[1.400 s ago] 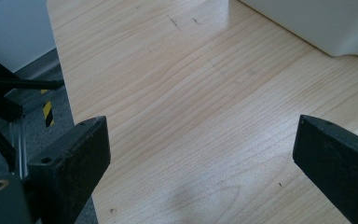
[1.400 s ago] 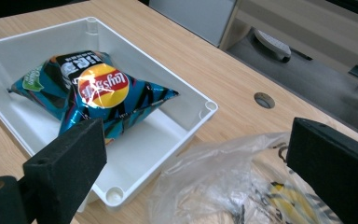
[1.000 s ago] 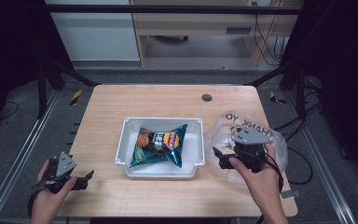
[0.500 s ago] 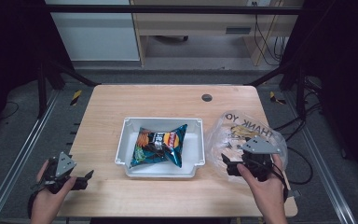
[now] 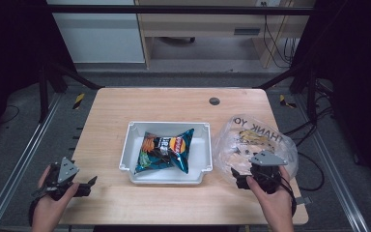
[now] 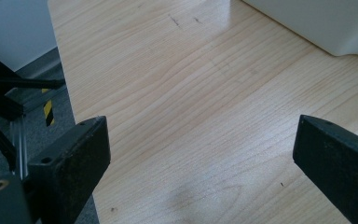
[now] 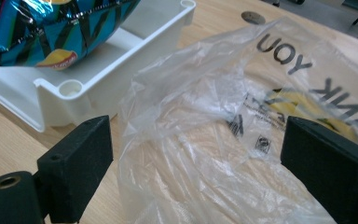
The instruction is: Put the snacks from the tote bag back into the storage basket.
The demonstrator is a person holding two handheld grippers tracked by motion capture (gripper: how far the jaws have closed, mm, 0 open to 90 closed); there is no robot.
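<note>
High view shows one light wooden table (image 5: pixel 125 111), one white rectangular plastic tray (image 5: pixel 131 145) at its middle, one shiny blue crisp packet (image 5: pixel 166 151) lying inside that tray, one crumpled clear plastic bag printed with black "THANK YOU" letters (image 5: pixel 251 135), and two hand-held grippers. Taking the tray as landmark, the bag lies flat on the table just to its right, near the tray's right wall; its long axis runs from the table's near edge toward the far edge, slanting away from the tray, and its lettering reads upside down from the person's side. The right gripper (image 5: pixel 238 178) sits at the bag's near end, right of the tray's near right corner. Right gripper view shows its jaws have just been closing yet stand spread wide, with the bag's (image 7: pixel 223 140) crinkled film between them and neither pad pressing on it; the tray's corner (image 7: pixel 70 88) lies just beyond the left jaw. The left gripper (image 5: pixel 89 182) rests well left of the tray's near left corner, by the table's left edge; left gripper view shows its jaws spread over bare wood, nothing between them. Bare tabletop runs beyond the tray up to one small dark round disc (image 5: pixel 214 101), and along the near edge between both grippers.
</note>
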